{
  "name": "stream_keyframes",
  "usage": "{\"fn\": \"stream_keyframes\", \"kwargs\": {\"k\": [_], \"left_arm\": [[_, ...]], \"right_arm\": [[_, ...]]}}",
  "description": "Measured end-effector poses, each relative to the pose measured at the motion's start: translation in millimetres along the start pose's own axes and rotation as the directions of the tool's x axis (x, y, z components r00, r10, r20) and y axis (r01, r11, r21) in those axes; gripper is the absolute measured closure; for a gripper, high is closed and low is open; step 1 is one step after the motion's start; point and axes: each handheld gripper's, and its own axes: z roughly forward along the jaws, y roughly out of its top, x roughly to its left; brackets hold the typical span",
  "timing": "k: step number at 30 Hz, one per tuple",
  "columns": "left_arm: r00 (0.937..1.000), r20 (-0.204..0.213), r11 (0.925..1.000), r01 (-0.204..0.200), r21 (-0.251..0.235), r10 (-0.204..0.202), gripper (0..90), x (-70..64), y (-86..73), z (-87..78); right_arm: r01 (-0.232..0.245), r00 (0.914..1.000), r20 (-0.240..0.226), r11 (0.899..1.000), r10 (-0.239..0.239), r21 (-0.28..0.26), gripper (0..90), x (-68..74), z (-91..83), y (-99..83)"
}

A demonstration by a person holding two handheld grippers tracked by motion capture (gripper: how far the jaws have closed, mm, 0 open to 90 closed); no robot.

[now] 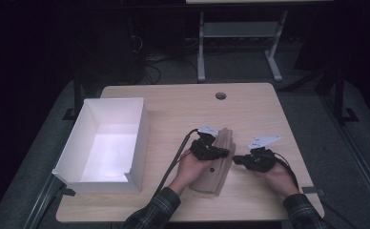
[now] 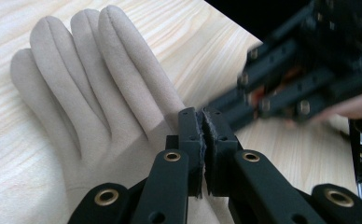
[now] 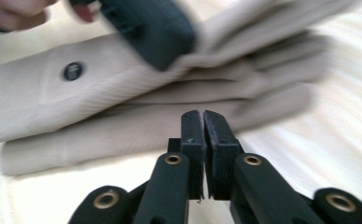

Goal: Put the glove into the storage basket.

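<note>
Both tongs closed; left tongs [image 1: 223,152] partly cover glove [image 1: 220,172].

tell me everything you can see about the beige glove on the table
The beige glove looks like soft, suede-like fabric, lying flat on the light wooden table to the right of the white box. Its fingers lie straight and close together, pointing away from the person. A small dark round button sits near the cuff. The left hand-held gripper, jaws closed, is over it; actual contact is unclear.
</note>
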Motion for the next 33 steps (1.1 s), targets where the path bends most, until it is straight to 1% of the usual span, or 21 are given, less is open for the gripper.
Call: {"fn": "stream_keyframes", "kwargs": {"k": [1, 2, 3, 5, 6, 7, 8, 9, 11, 12, 14, 15, 18, 21, 22, 23, 25, 26, 31, 32, 33], "left_arm": [[1.0000, 0.003, 1.0000, -0.002, 0.006, 0.002, 86.4, -0.5, -0.4, 1.2], [1.0000, 0.005, 0.9999, -0.003, 0.012, 0.003, 86.4, -1.5, -0.9, 3.0], [1.0000, 0.008, 0.9998, -0.003, 0.019, 0.003, 86.4, -2.3, -1.6, 5.3], [0.9999, 0.015, 0.9995, -0.007, 0.031, 0.006, 86.0, -4.3, -3.2, 10.4], [0.9998, 0.019, 0.9993, -0.005, 0.037, 0.004, 85.2, -5.2, -4.1, 12.8], [0.9997, 0.026, 0.9990, -0.004, 0.043, 0.003, 84.1, -5.6, -4.9, 15.0], [0.9996, 0.029, 0.9986, -0.003, 0.053, 0.001, 84.0, -6.5, -5.7, 17.2], [0.9995, 0.032, 0.9982, -0.005, 0.060, 0.003, 82.9, -7.5, -6.5, 19.4], [0.9995, 0.033, 0.9974, -0.006, 0.071, 0.004, 81.8, -10.1, -7.8, 22.1], [0.9994, 0.031, 0.9969, -0.013, 0.078, 0.011, 82.7, -11.4, -8.2, 22.2], [0.9991, 0.027, 0.9958, -0.036, 0.084, 0.034, 89.7, -14.4, -9.5, 20.6], [0.9988, 0.032, 0.9948, -0.040, 0.093, 0.037, 89.8, -15.8, -10.4, 20.6], [0.9975, 0.028, 0.9900, -0.067, 0.124, 0.064, 89.8, -20.8, -15.3, 20.7], [0.9950, 0.008, 0.9830, -0.100, 0.154, 0.100, 89.8, -24.1, -21.6, 18.0], [0.9947, 0.000, 0.9829, -0.102, 0.153, 0.103, 89.8, -24.4, -23.9, 16.3], [0.9938, -0.004, 0.9808, -0.109, 0.162, 0.111, 89.8, -24.1, -25.5, 13.8], [0.9930, -0.014, 0.9798, -0.113, 0.165, 0.117, 89.8, -23.0, -28.6, 9.1], [0.9929, -0.019, 0.9791, -0.113, 0.169, 0.117, 89.8, -22.6, -29.8, 6.3], [0.9902, -0.042, 0.9765, -0.124, 0.177, 0.133, 89.8, -20.4, -36.0, -4.9], [0.9893, -0.045, 0.9744, -0.129, 0.185, 0.139, 89.8, -19.9, -36.7, -7.3], [0.9887, -0.049, 0.9738, -0.130, 0.186, 0.142, 89.8, -19.7, -37.8, -9.2]], "right_arm": [[-0.014, 0.9998, 0.013, 1.000, 0.014, -0.008, 85.0, -3.3, -3.2, -1.1], [-0.016, 0.9995, 0.027, 1.000, 0.016, -0.017, 84.0, -7.1, -5.8, -2.5], [-0.031, 0.9985, 0.043, 0.999, 0.032, -0.019, 82.2, -9.6, -8.0, -3.6], [-0.038, 0.9967, 0.071, 0.999, 0.040, -0.026, 77.6, -15.2, -10.6, -5.8], [-0.054, 0.9950, 0.082, 0.998, 0.056, -0.027, 75.1, -16.7, -11.9, -6.4], [-0.058, 0.9937, 0.094, 0.998, 0.060, -0.031, 70.2, -18.7, -12.5, -7.2], [-0.064, 0.9917, 0.109, 0.997, 0.067, -0.036, 67.2, -20.4, -13.0, -7.8], [-0.080, 0.9897, 0.116, 0.996, 0.084, -0.036, 65.3, -21.5, -13.3, -8.3], [-0.085, 0.9868, 0.135, 0.996, 0.089, -0.034, 60.2, -23.6, -13.3, -9.5], [-0.083, 0.9853, 0.147, 0.996, 0.087, -0.034, 59.6, -24.7, -13.4, -9.9], [-0.087, 0.9831, 0.159, 0.996, 0.092, -0.035, 57.3, -25.8, -14.1, -10.5], [-0.085, 0.9822, 0.166, 0.996, 0.089, -0.033, 56.8, -26.6, -14.7, -10.8], [-0.091, 0.9795, 0.177, 0.995, 0.096, -0.034, 55.3, -28.2, -15.0, -12.0], [-0.086, 0.9768, 0.194, 0.996, 0.090, -0.030, 54.3, -30.4, -15.1, -13.7], [-0.091, 0.9750, 0.201, 0.995, 0.095, -0.029, 53.3, -30.6, -15.1, -14.3], [-0.091, 0.9732, 0.209, 0.995, 0.095, -0.030, 52.0, -31.7, -15.3, -15.2], [-0.098, 0.9697, 0.222, 0.995, 0.101, -0.028, 49.9, -35.4, -15.6, -17.2], [-0.108, 0.9673, 0.228, 0.994, 0.112, -0.027, 48.3, -36.6, -15.8, -18.1], [-0.111, 0.9560, 0.269, 0.993, 0.116, -0.034, 40.6, -41.3, -16.6, -20.8], [-0.111, 0.9541, 0.276, 0.993, 0.116, -0.034, 39.0, -41.9, -16.6, -21.2], [-0.115, 0.9519, 0.282, 0.993, 0.120, -0.035, 37.7, -42.1, -16.4, -21.7]]}}
